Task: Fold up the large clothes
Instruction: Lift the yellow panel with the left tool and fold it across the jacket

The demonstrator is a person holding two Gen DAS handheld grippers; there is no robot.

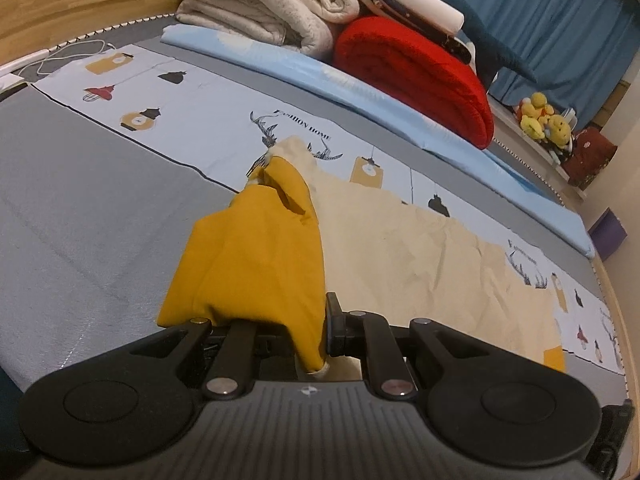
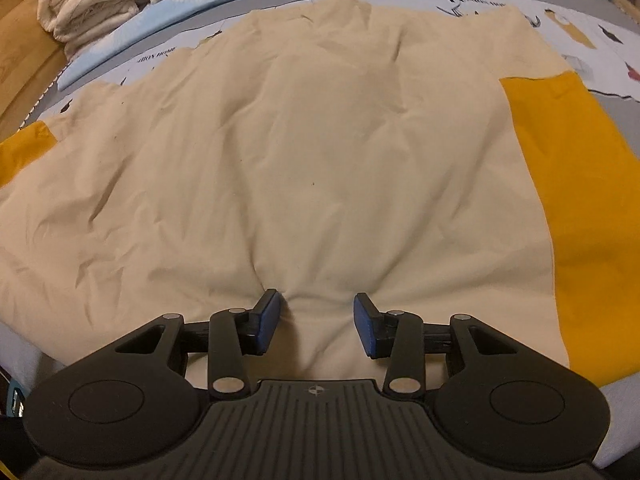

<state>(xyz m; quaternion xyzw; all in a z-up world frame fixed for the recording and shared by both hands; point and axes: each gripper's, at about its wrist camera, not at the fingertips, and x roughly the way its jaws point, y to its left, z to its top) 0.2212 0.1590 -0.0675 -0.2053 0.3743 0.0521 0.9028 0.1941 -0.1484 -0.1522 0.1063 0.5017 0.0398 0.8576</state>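
Left gripper [image 1: 288, 320] pinches mustard-yellow sleeve [image 1: 256, 248] of cream cotton garment [image 2: 304, 152] spread on grey printed bedsheet [image 1: 80, 208]; right gripper [image 2: 316, 324] wide open, pressing cream fabric. Folded red blanket [image 1: 416, 76], blue curtains [image 1: 560, 12] behind.

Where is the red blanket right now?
In the left wrist view, the red blanket sits rolled at the upper right on the light blue mat, just right of the white folded blankets, beyond the cream garment.
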